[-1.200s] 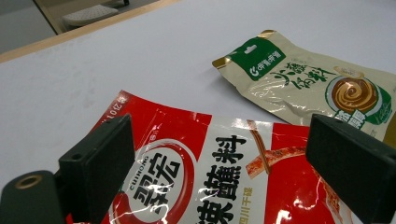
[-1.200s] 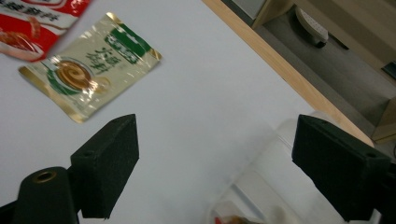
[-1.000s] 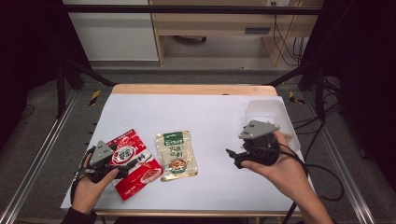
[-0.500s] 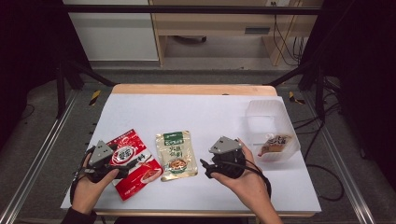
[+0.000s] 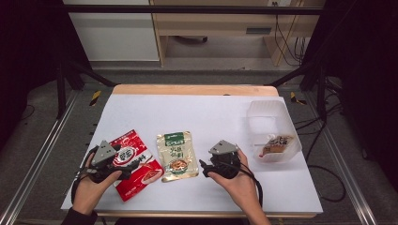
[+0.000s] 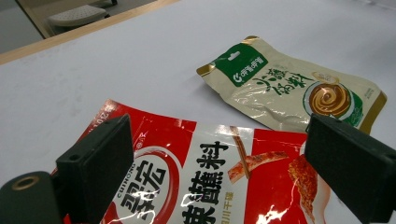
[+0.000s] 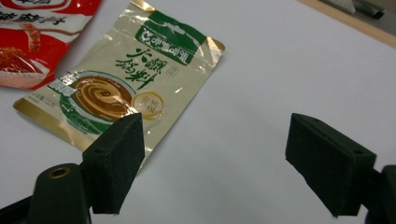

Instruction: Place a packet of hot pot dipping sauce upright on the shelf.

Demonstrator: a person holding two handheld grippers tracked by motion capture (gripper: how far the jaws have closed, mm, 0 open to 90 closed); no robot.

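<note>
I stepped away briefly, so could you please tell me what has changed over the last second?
The right gripper came away from the clear container and down toward the green-and-gold pouch, open and empty. The left gripper stayed over the red pouch; both pouches and the packet in the container lie unmoved.

Overhead view — tool views close, low.

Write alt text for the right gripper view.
The right gripper hovers with open jaws over a white table, nothing between them. A beige and green sauce pouch lies flat beyond its left jaw, and a red pouch lies farther off.
</note>
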